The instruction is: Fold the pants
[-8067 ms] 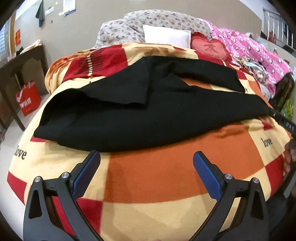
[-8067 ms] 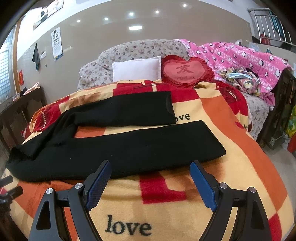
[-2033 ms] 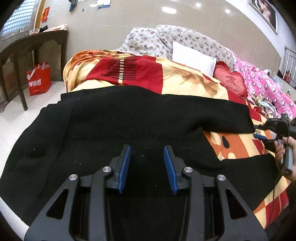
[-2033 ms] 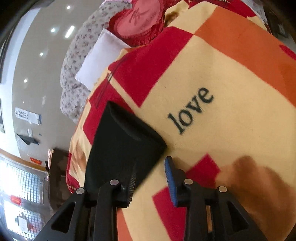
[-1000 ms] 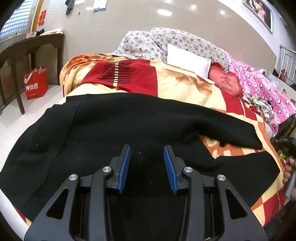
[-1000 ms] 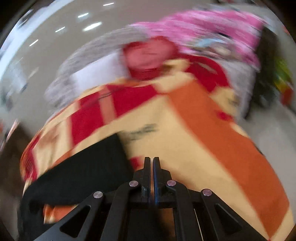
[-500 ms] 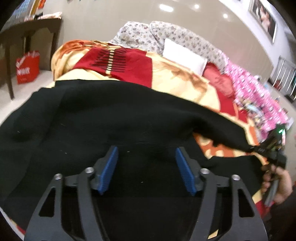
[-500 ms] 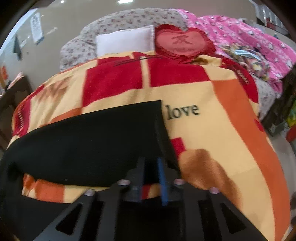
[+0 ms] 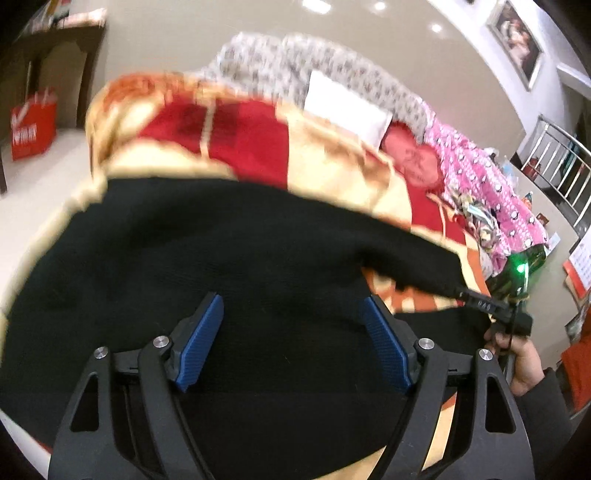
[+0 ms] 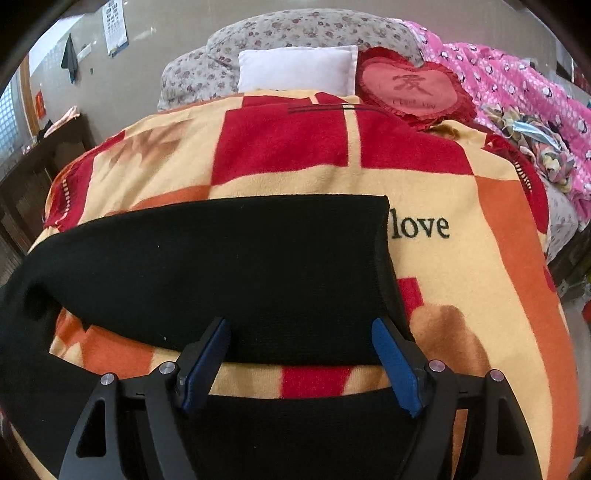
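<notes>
Black pants lie spread across a red, orange and cream blanket on a bed. My left gripper hovers over the wide waist part, its jaws opening with nothing pinched between the blue pads. In the right wrist view the far leg lies flat with its cuff by the word "love", and the near leg lies below it. My right gripper stands over the far leg's near edge, its jaws opening, pads apart and off the cloth. The other handheld gripper and a hand show at the right of the left wrist view.
At the head of the bed lie a white pillow, a red heart cushion and a flowered bolster. A pink quilt is heaped on the right. A dark wooden table and a red bag stand at the left.
Both grippers have spread from nearly shut to wide. The right one let go of the far leg's cuff, which now lies flat, and swung back toward the near edge. The left view turned right.
</notes>
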Demonstrator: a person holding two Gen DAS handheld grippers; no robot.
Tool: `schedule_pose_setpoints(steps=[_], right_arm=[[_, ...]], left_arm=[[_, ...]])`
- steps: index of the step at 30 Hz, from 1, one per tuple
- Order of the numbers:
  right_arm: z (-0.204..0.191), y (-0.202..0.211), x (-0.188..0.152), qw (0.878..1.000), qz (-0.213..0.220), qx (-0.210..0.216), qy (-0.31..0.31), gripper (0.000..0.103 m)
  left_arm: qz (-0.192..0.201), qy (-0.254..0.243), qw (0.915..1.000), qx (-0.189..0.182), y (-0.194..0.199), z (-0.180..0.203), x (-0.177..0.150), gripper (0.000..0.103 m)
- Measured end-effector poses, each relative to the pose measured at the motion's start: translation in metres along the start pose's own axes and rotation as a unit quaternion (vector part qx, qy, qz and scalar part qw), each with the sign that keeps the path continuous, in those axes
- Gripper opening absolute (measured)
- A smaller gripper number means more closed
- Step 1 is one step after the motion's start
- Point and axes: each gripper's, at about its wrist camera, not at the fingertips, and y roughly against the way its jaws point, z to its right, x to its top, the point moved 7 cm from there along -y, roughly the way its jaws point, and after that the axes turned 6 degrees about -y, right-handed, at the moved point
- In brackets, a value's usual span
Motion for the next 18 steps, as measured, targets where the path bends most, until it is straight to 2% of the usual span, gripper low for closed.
schedule_pose_setpoints(steps=[2, 4, 6, 10, 18], right_arm=[[-0.001, 0.000, 0.000, 1.000, 0.000, -0.006, 0.005, 0.077], [-0.001, 0.001, 0.000, 1.000, 0.000, -0.004, 0.003, 0.077], [-0.001, 0.000, 0.001, 1.000, 0.000, -0.005, 0.003, 0.077], [-0.002, 0.000, 0.001, 1.000, 0.000, -0.007, 0.004, 0.077], [-0.002, 0.001, 0.000, 1.000, 0.000, -0.008, 0.004, 0.077]], left_arm=[[0.017, -0.033, 0.9984, 0.042, 0.012, -0.008, 0.017, 0.079], [0.013, -0.060, 0.9911, 0.118, 0.017, -0.018, 0.028, 0.079], [0.020, -0.073, 0.9842, 0.160, 0.020, -0.021, 0.033, 0.079], [0.011, -0.066, 0.9815, 0.179, 0.015, -0.023, 0.032, 0.079], [0.005, -0.066, 0.9833, 0.169, 0.009, -0.017, 0.034, 0.079]])
